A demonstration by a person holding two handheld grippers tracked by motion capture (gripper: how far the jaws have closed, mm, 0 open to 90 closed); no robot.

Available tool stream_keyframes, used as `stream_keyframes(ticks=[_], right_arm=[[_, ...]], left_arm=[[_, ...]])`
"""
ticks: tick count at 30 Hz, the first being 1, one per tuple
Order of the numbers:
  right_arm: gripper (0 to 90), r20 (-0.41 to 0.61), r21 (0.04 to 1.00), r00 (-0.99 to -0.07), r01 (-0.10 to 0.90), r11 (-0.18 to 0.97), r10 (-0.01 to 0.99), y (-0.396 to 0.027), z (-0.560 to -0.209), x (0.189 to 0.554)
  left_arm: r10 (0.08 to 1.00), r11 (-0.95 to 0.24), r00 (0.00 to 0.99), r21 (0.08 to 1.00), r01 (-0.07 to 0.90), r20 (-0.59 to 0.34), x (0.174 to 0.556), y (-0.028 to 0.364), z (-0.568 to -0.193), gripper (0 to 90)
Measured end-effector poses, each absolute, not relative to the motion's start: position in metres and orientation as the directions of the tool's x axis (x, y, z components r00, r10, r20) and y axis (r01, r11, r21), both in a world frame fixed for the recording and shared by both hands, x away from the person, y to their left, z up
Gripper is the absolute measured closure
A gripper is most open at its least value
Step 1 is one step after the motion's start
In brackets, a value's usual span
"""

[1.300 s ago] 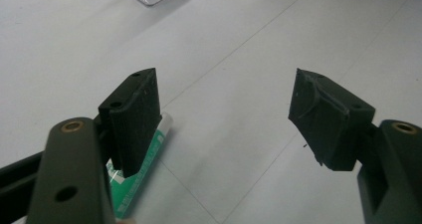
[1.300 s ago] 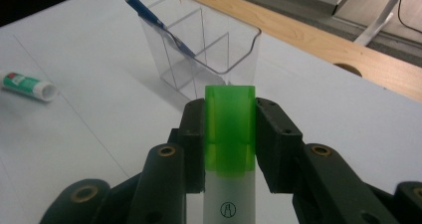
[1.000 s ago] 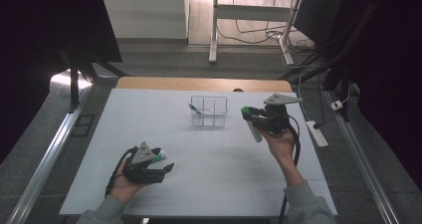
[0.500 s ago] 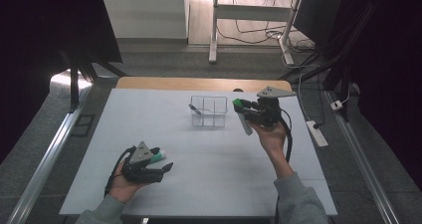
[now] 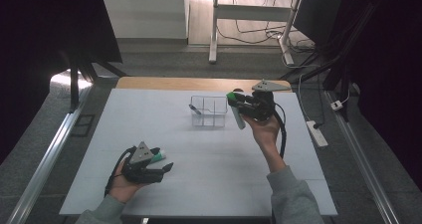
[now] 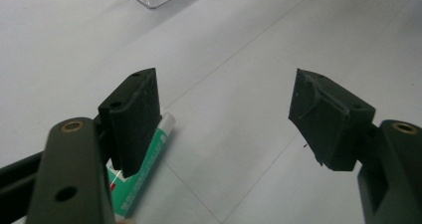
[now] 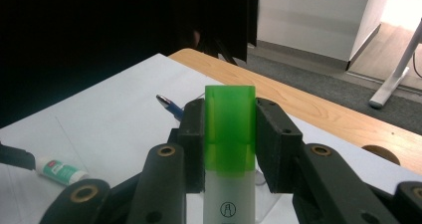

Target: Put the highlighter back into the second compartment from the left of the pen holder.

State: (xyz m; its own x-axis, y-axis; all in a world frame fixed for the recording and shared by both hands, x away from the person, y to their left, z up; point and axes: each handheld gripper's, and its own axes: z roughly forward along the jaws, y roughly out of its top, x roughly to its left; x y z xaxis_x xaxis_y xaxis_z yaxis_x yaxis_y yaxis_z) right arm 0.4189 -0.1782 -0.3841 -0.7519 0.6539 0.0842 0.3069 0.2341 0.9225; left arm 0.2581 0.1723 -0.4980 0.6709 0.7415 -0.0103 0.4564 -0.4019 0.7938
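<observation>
My right gripper is shut on a white stick with a green cap, held above the table just right of a clear divided box. In the right gripper view the pads clamp the green-capped stick on both sides, cap end pointing away. A blue pen leans in the box's left compartment. My left gripper rests open near the table's front left; its jaws hold nothing. A green and white tube lies on the table beside its left finger.
The white table top ends in a wooden strip at the far edge. A metal rail runs along the left side. On the floor at the right lie a power strip and cables.
My right gripper has carried the green-capped stick to the left and slightly up, from right of the box to its right edge. The left gripper has stayed in place.
</observation>
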Motion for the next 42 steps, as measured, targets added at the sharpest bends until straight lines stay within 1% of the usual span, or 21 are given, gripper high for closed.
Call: stream_keyframes(ticks=[26, 36, 42], right_arm=[[66.9, 0.107, 0.937, -0.76, 0.293, 0.19, 0.641, -0.147, -0.376, 0.435], [66.9, 0.088, 0.938, -0.758, 0.282, 0.203, 0.647, -0.13, -0.379, 0.445], [66.9, 0.101, 0.937, -0.748, 0.293, 0.189, 0.656, -0.122, -0.387, 0.453]], left_arm=[[0.741, -0.397, 0.672, 0.795, 0.458, -0.016, 0.258, 0.175, -0.498, 27.7], [0.743, -0.393, 0.669, 0.796, 0.459, -0.019, 0.258, 0.176, -0.498, 27.7], [0.742, -0.395, 0.671, 0.794, 0.462, -0.021, 0.259, 0.176, -0.498, 27.6]])
